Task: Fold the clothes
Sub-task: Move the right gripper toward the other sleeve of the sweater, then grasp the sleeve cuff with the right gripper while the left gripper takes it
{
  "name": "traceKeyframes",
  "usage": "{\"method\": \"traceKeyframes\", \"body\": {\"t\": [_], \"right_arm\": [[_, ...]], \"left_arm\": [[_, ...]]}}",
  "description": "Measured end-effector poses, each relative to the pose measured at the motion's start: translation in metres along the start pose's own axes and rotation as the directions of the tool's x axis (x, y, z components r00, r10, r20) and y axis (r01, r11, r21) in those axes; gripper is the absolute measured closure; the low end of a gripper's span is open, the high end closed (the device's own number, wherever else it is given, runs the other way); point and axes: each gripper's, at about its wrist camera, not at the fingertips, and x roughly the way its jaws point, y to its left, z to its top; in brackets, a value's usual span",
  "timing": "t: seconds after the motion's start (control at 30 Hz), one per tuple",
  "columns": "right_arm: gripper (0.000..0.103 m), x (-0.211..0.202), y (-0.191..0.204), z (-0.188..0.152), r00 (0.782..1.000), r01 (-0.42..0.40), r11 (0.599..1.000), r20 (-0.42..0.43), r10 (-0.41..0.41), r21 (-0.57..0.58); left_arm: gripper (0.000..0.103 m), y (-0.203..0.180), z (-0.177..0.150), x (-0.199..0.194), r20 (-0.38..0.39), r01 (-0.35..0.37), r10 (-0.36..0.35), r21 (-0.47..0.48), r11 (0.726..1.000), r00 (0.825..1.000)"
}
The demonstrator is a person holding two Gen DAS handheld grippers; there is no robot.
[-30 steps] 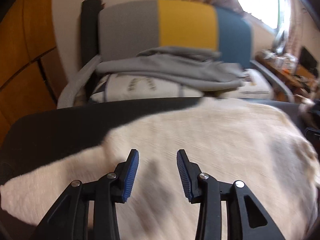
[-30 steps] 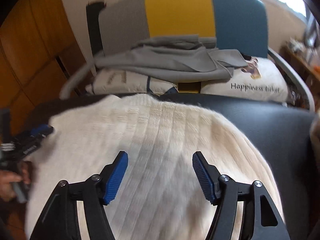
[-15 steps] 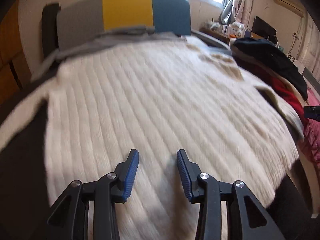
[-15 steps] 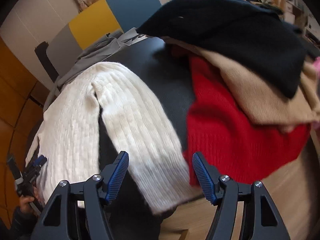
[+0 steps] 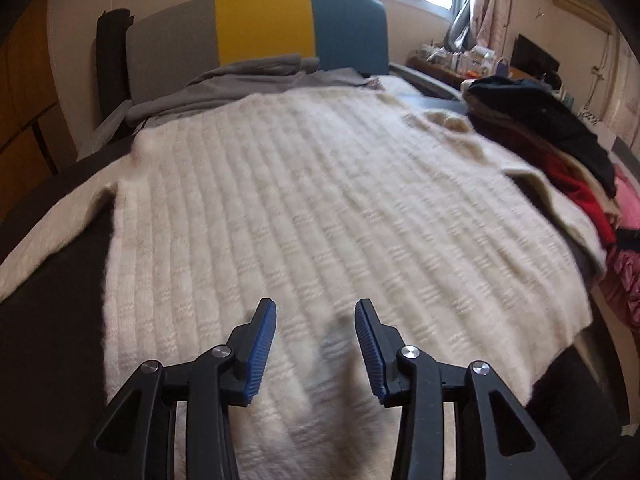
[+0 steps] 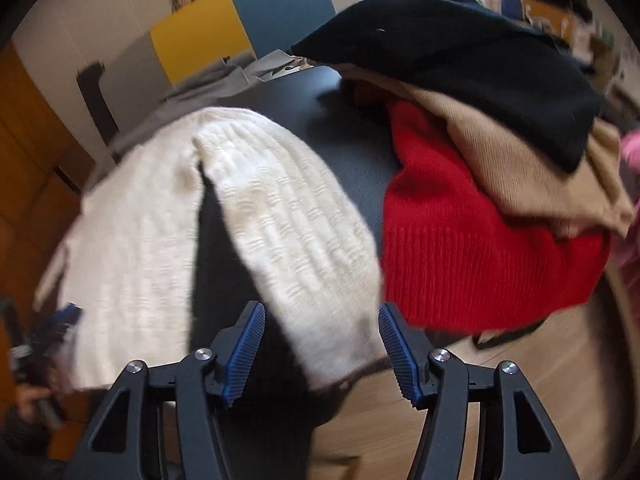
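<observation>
Dark table (image 5: pixel 48 320), cream sweater (image 5: pixel 320 208), parted grippers (image 5: pixel 316 308)

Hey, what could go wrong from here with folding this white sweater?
1. The sweater sleeve hangs past the table edge between the open right tongs; it may slide off.
2. The red sweater lies beside that sleeve and could get snagged.
3. The left tongs hover mid-body over the white sweater, so a pinch there could bunch the knit.

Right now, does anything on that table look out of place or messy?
Yes. The white sweater's sleeve hangs past the table edge in front of the open right gripper, and the pile of red, tan and black clothes beside it is heaped unfolded. The sweater body lies flat.
</observation>
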Motion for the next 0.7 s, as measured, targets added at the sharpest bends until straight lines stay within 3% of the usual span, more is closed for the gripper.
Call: {"method": "traceKeyframes", "body": {"t": [0.07, 0.17, 0.23, 0.3, 0.4, 0.43, 0.47, 0.5, 0.57, 0.7], "right_arm": [[0.041, -0.010, -0.005, -0.008, 0.998, -0.057, 0.997, 0.005, 0.057, 0.058], [0.043, 0.006, -0.012, -0.024, 0.997, -0.078, 0.988, -0.014, 0.081, 0.136], [0.047, 0.015, -0.016, -0.028, 0.995, -0.102, 0.979, 0.001, 0.103, 0.176], [0.050, 0.024, -0.019, -0.030, 0.992, -0.129, 0.969, 0.020, 0.128, 0.211], [0.055, 0.031, -0.028, -0.033, 0.984, -0.179, 0.947, 0.054, 0.171, 0.267], [0.061, 0.029, -0.034, -0.034, 0.978, -0.210, 0.932, 0.065, 0.200, 0.294], [0.080, 0.027, -0.042, -0.035, 0.970, -0.245, 0.914, 0.079, 0.232, 0.322], [0.088, 0.026, -0.051, -0.036, 0.957, -0.290, 0.885, 0.101, 0.272, 0.364], [0.089, 0.023, -0.067, -0.036, 0.931, -0.365, 0.826, 0.151, 0.333, 0.430], [0.089, 0.020, -0.076, -0.033, 0.907, -0.421, 0.782, 0.186, 0.379, 0.459]], "left_arm": [[0.061, -0.013, 0.010, -0.005, 0.014, 0.046, -0.046, 0.017, 0.999, 0.999], [0.061, -0.044, 0.025, -0.011, 0.025, 0.123, -0.127, 0.099, 0.987, 0.992], [0.061, -0.074, 0.035, -0.014, 0.020, 0.198, -0.205, 0.185, 0.963, 0.979], [0.061, -0.109, 0.044, -0.018, 0.011, 0.284, -0.297, 0.262, 0.922, 0.955], [0.061, -0.162, 0.057, -0.021, -0.026, 0.386, -0.408, 0.385, 0.838, 0.913], [0.061, -0.179, 0.059, -0.022, -0.036, 0.405, -0.434, 0.435, 0.804, 0.900], [0.060, -0.198, 0.061, -0.023, -0.047, 0.417, -0.457, 0.501, 0.758, 0.888], [0.060, -0.214, 0.061, -0.023, -0.062, 0.417, -0.465, 0.558, 0.717, 0.883], [0.060, -0.244, 0.059, -0.018, -0.093, 0.410, -0.472, 0.657, 0.632, 0.877], [0.060, -0.296, 0.054, -0.003, -0.149, 0.382, -0.465, 0.803, 0.458, 0.872]]}}
